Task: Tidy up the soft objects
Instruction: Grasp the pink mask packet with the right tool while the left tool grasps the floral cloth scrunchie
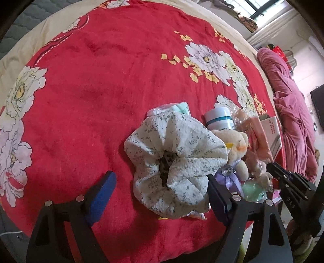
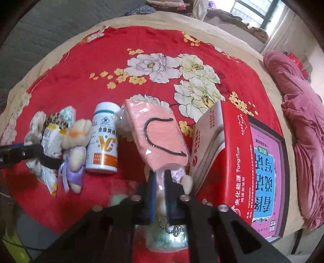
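Left wrist: red floral blanket (image 1: 97,101) covering bed, window (image 1: 261,8) beyond.

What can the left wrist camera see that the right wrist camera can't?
Only the left wrist view shows the open left gripper around the flowery scrunchie. Only the right wrist view shows the right gripper shut on the pink packet, and the pink book. Both show the white bottle, the teddy bear and the red blanket.

Left gripper (image 1: 162,186) jaws wide, straddling floral scrunchie (image 1: 174,161) on red blanket (image 1: 91,91). Right of scrunchie: plush bear (image 1: 238,147), touching. Behind bear: white bottle (image 1: 219,119). Farther right: second gripper (image 1: 291,182), state unclear.
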Demonstrator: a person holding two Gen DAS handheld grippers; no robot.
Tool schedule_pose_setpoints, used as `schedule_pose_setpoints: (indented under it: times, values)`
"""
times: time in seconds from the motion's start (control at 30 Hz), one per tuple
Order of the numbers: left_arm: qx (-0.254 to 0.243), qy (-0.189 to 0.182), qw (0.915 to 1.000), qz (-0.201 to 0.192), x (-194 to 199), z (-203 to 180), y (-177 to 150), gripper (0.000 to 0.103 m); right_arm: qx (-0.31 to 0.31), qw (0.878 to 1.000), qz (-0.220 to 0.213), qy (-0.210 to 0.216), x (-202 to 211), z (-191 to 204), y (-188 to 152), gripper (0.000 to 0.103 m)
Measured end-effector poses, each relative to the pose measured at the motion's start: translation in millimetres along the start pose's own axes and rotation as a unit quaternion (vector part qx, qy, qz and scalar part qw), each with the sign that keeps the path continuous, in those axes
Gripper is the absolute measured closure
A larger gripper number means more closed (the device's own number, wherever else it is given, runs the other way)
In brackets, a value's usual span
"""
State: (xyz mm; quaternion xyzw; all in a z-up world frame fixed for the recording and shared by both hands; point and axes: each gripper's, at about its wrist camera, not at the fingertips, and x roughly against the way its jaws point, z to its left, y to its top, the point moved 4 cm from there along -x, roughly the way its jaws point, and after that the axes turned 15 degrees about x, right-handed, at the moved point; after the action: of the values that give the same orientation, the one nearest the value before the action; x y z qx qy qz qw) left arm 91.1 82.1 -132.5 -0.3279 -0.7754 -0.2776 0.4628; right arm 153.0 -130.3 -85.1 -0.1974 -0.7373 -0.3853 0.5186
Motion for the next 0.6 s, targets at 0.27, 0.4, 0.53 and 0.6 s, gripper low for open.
schedule_pose_setpoints:
  times: [0.27, 0.4, 0.53, 0.6]
  values:
    - [-0.002, -0.006, 1.0000, 0.000, 0.7, 0.3, 0.2, 0.017, -0.012, 0.999, -0.024, 0.039, 2.0, -0.2, 3.4, 0.101]
    - [-0.004, -0.007, 1.0000, 0.002, -1.0, 0.5, 0.3, 0.017, -0.010, 0.999, -0.041, 0.023, 6.8, 0.5, 8.9, 0.098]
    - [-0.006, -0.012, 0.9999, 0.007, -4.2, -1.3, 1.9, 0.017, 0.011, 1.000, -0.024, 0.007, -6.4, 5.5, 19.9, 0.098]
    - [-0.007, -0.014, 0.9998, 0.013, -5.6, -3.0, 1.9, 0.017, 0.020, 1.000, -0.019, -0.002, -13.4, 8.8, 24.4, 0.098]
